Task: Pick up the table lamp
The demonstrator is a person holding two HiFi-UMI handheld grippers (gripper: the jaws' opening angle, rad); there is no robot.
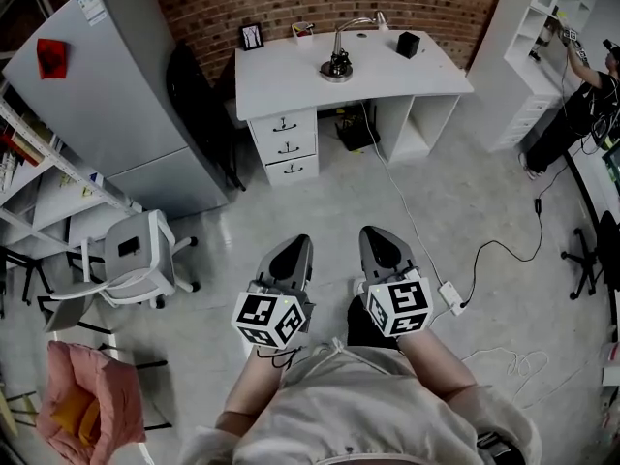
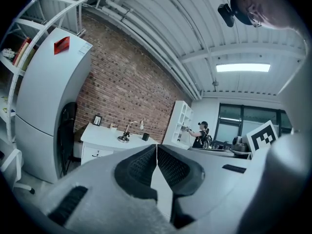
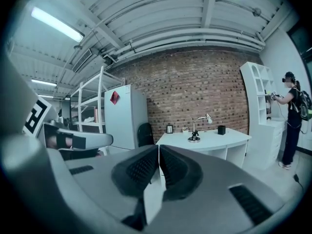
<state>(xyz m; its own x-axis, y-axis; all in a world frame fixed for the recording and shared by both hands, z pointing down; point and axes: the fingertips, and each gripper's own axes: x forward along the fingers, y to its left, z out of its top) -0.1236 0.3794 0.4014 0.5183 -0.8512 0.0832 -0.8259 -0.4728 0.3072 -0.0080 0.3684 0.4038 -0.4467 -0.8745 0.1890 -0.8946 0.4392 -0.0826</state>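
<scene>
- Left gripper point(image 1: 294, 250) and right gripper point(image 1: 381, 238): jaws pressed together on both, nothing between them; held side by side in front of the body, pointing toward the desk point(image 1: 291, 83).
- Table lamp point(image 1: 339, 54): upright near the middle of the desk top, round base flat on the surface, thin bent neck reaching to the right along the brick wall; well apart from both grippers, with open floor between.
- Step in hand, as judged: the approach to the desk. No grasp possible from here.
- Walk straight ahead, passing clear of the white power strip point(image 1: 452, 296) and its cable on the floor at the right.
- Open one pair of jaws before arriving, not right at the lamp.
- Probably best to take the upright stem just above the base; base apparently too wide and flat for the jaws.
- Keep away from the black box point(image 1: 408, 45) and the small frame point(image 1: 252, 36) on the same desk.
- Close firmly, then lift straight up and slowly; impossible to tell from here whether plugged in.
</scene>
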